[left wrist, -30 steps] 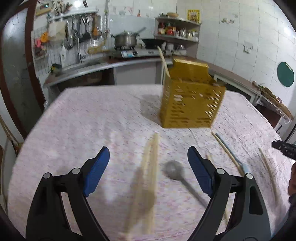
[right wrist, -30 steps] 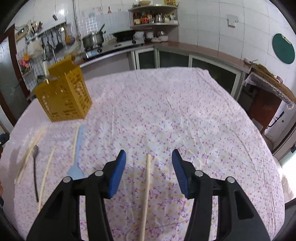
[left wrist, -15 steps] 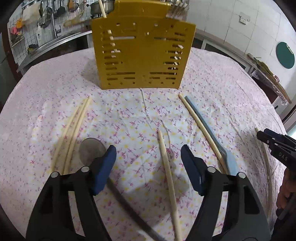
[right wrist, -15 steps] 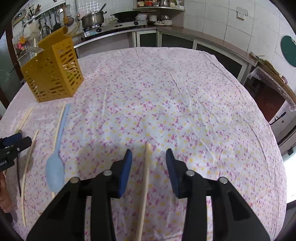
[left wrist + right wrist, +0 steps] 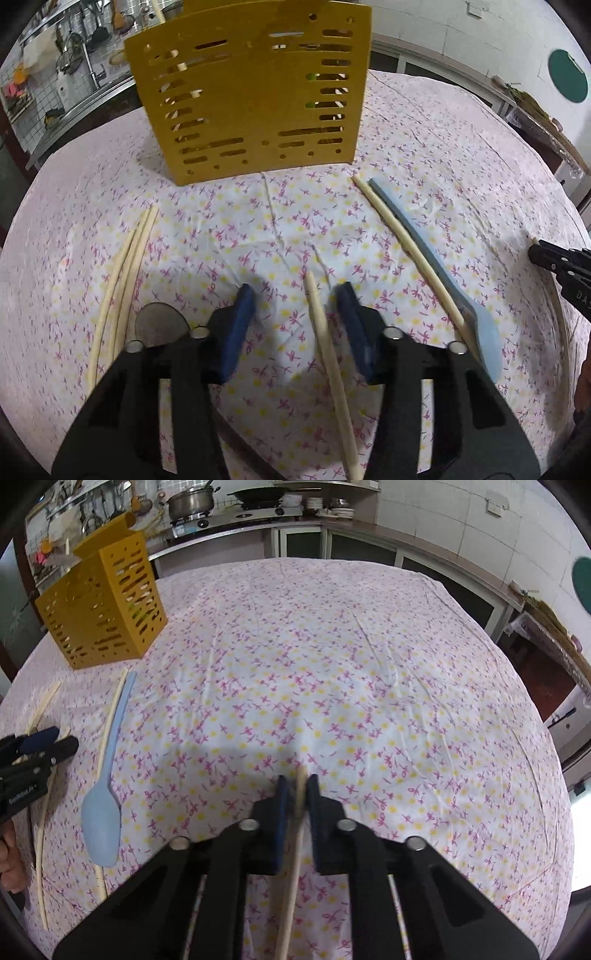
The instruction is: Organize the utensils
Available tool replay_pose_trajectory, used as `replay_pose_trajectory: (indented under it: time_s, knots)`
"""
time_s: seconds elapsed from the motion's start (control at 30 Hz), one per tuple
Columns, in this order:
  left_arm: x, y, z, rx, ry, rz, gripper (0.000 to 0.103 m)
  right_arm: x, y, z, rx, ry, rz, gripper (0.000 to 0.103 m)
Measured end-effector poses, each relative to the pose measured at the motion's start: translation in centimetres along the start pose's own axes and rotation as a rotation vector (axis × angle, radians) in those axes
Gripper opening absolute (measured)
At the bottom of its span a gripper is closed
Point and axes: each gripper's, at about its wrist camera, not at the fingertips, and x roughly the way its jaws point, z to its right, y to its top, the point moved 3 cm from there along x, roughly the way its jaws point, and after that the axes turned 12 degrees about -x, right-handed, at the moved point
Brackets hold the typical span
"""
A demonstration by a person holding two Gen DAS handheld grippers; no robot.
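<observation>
Floral-clothed worktop [image 5: 369,664]: loose chopsticks and blue spoon [image 5: 101,823] remain outside yellow caddy [image 5: 99,605]. Right gripper [image 5: 295,794] has been closing and is clamped on a chopstick [image 5: 301,786]; left gripper [image 5: 295,299] has been closing around another chopstick [image 5: 317,314], contact not established.

Pale chopsticks [image 5: 406,243] and a blue spoon [image 5: 443,273] lie flat before an upright yellow slotted holder [image 5: 251,96] near the tablecloth's [image 5: 369,686] far-left corner.
</observation>
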Motion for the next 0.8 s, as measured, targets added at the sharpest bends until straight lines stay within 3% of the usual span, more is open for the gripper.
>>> replay_pose_trajectory:
  time_s: [0.03, 0.07, 0.1, 0.23, 0.5, 0.8]
  knots:
    - [-0.2, -0.1, 0.0, 0.005, -0.005, 0.003, 0.032, 0.0, 0.0, -0.2, 0.000, -0.001, -0.002, 0.006]
    - [-0.5, -0.1, -0.2, 0.000, -0.013, 0.000, 0.013, -0.1, 0.0, -0.1, 0.009, 0.002, -0.005, 0.006]
    - [-0.6, 0.0, -0.6, -0.012, -0.020, -0.003, 0.007, -0.3, 0.0, -0.1, 0.015, 0.006, -0.002, 0.006]
    - [-1.7, 0.4, -2.0, -0.049, -0.072, -0.010, 0.001, -1.3, 0.3, -0.1, 0.016, 0.012, 0.029, 0.006]
    - [-4.3, 1.1, -2.8, -0.055, -0.125, 0.039, 0.000, -4.3, 1.7, 0.4, 0.061, 0.050, 0.123, 0.006]
    - [-2.9, 0.1, -3.0, -0.019, -0.138, -0.040, 0.002, -4.0, 1.7, 0.9, 0.078, 0.042, 0.115, 0.006]
